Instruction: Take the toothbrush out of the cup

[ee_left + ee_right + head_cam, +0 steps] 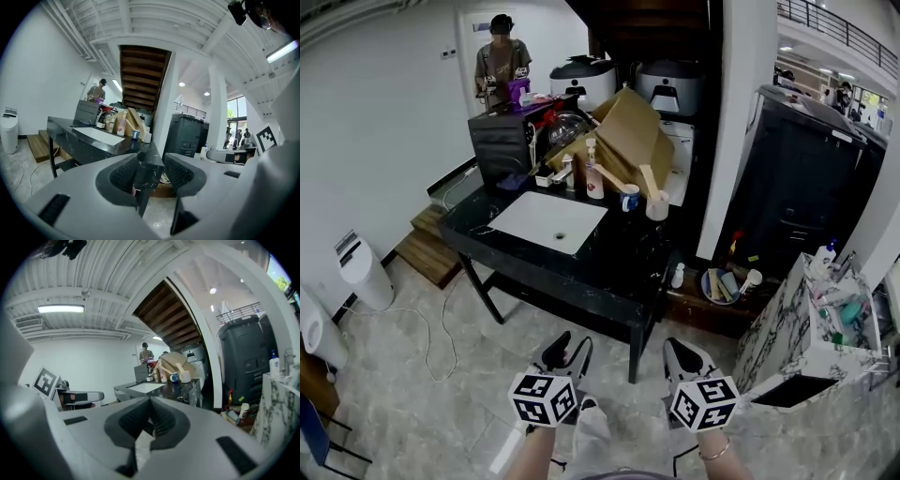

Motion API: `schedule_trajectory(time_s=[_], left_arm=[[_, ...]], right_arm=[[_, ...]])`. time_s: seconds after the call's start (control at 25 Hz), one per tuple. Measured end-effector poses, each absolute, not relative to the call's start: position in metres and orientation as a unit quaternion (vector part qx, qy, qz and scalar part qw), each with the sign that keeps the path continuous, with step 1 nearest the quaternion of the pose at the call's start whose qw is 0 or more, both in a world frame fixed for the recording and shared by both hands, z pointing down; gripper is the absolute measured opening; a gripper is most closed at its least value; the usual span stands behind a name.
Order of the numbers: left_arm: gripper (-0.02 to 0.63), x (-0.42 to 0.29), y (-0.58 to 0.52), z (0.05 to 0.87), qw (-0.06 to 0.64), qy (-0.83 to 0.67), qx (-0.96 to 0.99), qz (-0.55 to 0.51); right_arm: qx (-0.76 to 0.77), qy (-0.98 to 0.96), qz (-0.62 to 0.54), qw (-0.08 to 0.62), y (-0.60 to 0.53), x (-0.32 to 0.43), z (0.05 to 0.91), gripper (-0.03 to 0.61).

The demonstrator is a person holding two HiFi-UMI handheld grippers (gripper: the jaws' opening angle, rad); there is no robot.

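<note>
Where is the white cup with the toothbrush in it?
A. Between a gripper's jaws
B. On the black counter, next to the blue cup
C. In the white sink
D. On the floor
B: the white cup stands at the far right of the black counter, next to the blue cup, with the toothbrush sticking up out of it.

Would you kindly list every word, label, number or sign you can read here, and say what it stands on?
No text is readable in any view.
Marker cubes: square black-and-white patterns only, no letters.
Pink pump bottle: label too small to read.
White bottle at far right: label too small to read.
</note>
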State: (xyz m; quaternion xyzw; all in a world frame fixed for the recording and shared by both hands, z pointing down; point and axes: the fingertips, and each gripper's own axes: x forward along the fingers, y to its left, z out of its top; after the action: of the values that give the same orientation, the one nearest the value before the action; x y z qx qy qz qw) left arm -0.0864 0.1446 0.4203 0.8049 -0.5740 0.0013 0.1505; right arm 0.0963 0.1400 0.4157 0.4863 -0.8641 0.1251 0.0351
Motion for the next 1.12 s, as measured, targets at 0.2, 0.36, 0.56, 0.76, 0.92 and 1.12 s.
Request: schedule_trajectory(time_s=[0.2, 0.36, 0.56, 0.76, 0.92, 1.12], left_arm=[[0.206, -0.113, 0.069, 0.424, 0.151, -0.557, 0.816, -0.015], [0.23, -0.138, -0.006, 0.423, 0.157, -0.542, 0.825, -0.018], [0.282, -0.168, -0.093, 0.416, 0.165, -0.522, 0.837, -0.012], [0.318, -0.185, -0.166, 0.408, 0.163, -0.503, 0.849, -0.006], [0.335, -0.186, -0.215, 0.407, 0.163, -0.488, 0.857, 0.004], [0.339, -0.172, -0.268, 0.404, 0.176, -0.466, 0.867, 0.003]], right_arm=[[0.506, -0.853, 0.124, 0.041, 0.073, 0.076, 0.423, 0.003], [0.528, -0.838, 0.131, 0.043, 0.007, 0.057, 0.424, 0.003], [0.551, -0.824, 0.128, 0.046, -0.068, 0.035, 0.416, 0.003], [0.579, -0.805, 0.123, 0.038, -0.125, 0.028, 0.405, 0.003], [0.59, -0.797, 0.122, 0.034, -0.154, 0.024, 0.402, 0.003], [0.598, -0.791, 0.12, 0.038, -0.18, 0.028, 0.4, 0.003]])
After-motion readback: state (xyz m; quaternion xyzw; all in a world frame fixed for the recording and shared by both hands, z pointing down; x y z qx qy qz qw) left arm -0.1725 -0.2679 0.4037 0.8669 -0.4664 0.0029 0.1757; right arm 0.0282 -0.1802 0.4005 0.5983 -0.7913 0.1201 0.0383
